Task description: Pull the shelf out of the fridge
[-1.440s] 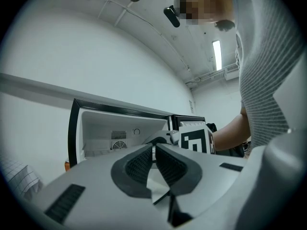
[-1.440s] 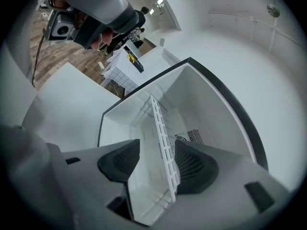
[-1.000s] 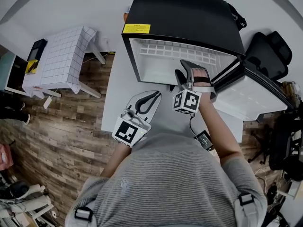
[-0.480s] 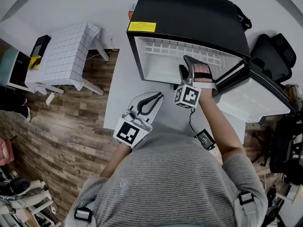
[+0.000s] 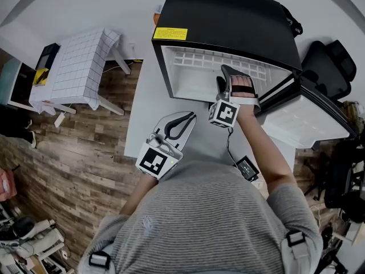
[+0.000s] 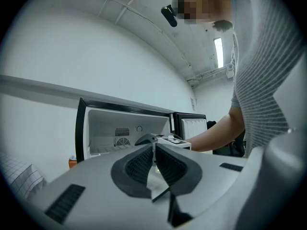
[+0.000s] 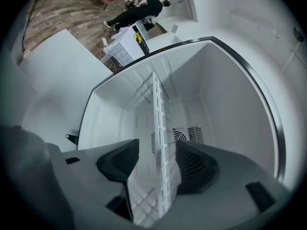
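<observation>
Left gripper hanging idle out front, jaws pressed together on nothing. Shelf sitting inside fridge, front edge passing between right gripper jaws, spread, not pinching. Worrying: pulling before clamping, jaws sliding off; tugging crooked, shelf jamming against walls.

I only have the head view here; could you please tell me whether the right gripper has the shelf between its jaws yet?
Observer: Yes. In the right gripper view the white grid shelf stands edge-on between the jaws of the right gripper, which are apart and not yet clamped on it.
Operator: Thank you. Is the left gripper holding anything?
Observer: No. The left gripper view shows the left gripper shut and empty, pointing towards the open fridge.
</observation>
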Motion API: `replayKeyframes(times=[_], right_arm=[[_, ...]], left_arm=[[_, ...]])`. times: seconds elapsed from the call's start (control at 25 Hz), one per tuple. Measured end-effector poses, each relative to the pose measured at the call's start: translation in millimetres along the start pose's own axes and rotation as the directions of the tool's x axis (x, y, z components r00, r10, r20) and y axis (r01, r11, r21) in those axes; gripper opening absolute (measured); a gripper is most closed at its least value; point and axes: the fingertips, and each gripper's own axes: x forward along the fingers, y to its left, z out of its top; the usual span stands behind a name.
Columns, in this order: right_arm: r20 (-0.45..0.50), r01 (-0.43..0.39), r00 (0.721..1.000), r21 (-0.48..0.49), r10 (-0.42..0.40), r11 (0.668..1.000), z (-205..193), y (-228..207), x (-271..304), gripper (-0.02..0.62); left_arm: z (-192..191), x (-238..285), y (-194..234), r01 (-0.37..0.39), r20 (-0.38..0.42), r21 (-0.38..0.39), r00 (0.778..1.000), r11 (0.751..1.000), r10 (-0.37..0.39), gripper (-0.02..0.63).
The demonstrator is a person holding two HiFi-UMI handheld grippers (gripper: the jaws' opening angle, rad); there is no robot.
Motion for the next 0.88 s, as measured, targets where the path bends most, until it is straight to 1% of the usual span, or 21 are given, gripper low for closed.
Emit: replayKeyframes(times=[0.44,0.88], right_arm=[[-0.017,0.002,1.0,-0.027,-0.002,1.0,-5.3,0.7,14.3,0.23],[-0.035,0.021,0.999,-0.047,-0.023,0.999,-6.6,-3.5,29.0,0.23]], left_arm=[[-3.8,-4.5,8.3,-0.025,-0.013,-0.008,1.0,1.0,0.025,0.012],[-6.5,-3.9,14.8,-0.027,-0.017,-0.014,0.999,1.0,0.027,0.014]])
